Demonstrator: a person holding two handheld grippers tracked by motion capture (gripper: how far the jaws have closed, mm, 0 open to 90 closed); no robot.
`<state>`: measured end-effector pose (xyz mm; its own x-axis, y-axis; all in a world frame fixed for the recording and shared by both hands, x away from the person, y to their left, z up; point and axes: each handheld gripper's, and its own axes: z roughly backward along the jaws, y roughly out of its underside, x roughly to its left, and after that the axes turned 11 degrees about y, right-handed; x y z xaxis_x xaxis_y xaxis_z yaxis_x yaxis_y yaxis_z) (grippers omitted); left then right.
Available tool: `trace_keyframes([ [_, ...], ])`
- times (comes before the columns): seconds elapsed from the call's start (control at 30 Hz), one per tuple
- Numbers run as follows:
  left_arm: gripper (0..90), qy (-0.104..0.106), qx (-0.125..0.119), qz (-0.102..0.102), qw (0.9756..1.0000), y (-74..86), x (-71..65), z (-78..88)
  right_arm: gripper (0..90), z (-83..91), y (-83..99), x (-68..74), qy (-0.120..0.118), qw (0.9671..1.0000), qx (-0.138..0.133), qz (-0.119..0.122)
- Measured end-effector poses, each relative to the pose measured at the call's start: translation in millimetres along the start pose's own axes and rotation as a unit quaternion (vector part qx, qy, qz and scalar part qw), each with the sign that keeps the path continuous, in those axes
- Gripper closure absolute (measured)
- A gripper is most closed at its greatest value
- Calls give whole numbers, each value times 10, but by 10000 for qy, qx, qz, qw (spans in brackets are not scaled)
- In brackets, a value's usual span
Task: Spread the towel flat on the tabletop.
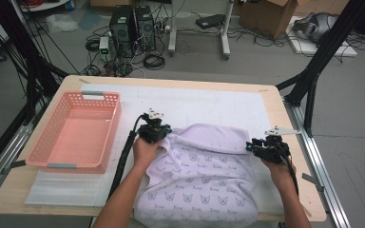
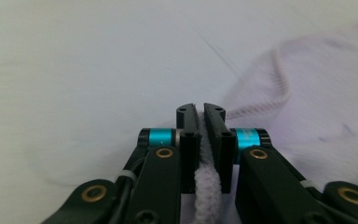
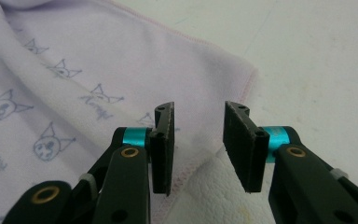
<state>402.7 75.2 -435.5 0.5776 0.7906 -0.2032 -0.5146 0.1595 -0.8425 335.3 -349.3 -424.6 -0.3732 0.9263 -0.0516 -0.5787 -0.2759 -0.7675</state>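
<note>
A pale lilac towel [image 1: 204,166] printed with small cat faces lies on the white mat, its near end hanging over the table's front edge. My left gripper [image 1: 154,130] sits at the towel's far left corner. In the left gripper view the left gripper [image 2: 200,114] is shut, with the towel's thick hem [image 2: 207,186] pinched between the pads. My right gripper [image 1: 254,147] is at the towel's right edge. In the right gripper view the right gripper [image 3: 198,116] stands open just above the towel's hemmed corner [image 3: 74,70], with nothing pressed between its pads.
A pink plastic basket [image 1: 47,128] stands empty on the left of the table. A white mat [image 1: 195,102] covers the wooden tabletop [image 1: 275,109]. Computers, cables and boxes sit on the floor beyond the far edge.
</note>
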Motion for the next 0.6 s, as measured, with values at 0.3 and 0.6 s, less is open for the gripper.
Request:
trace_keyframes([
  [0.3, 557, -252, -248, 494, 9982, 56, 284, 181, 621, -55, -32, -78, 181, 9994, -88, -264],
  [0.6, 513, 332, -14, 326, 9989, 68, 171, 160, 607, -306, -279, -165, 248, 9988, -100, -407],
])
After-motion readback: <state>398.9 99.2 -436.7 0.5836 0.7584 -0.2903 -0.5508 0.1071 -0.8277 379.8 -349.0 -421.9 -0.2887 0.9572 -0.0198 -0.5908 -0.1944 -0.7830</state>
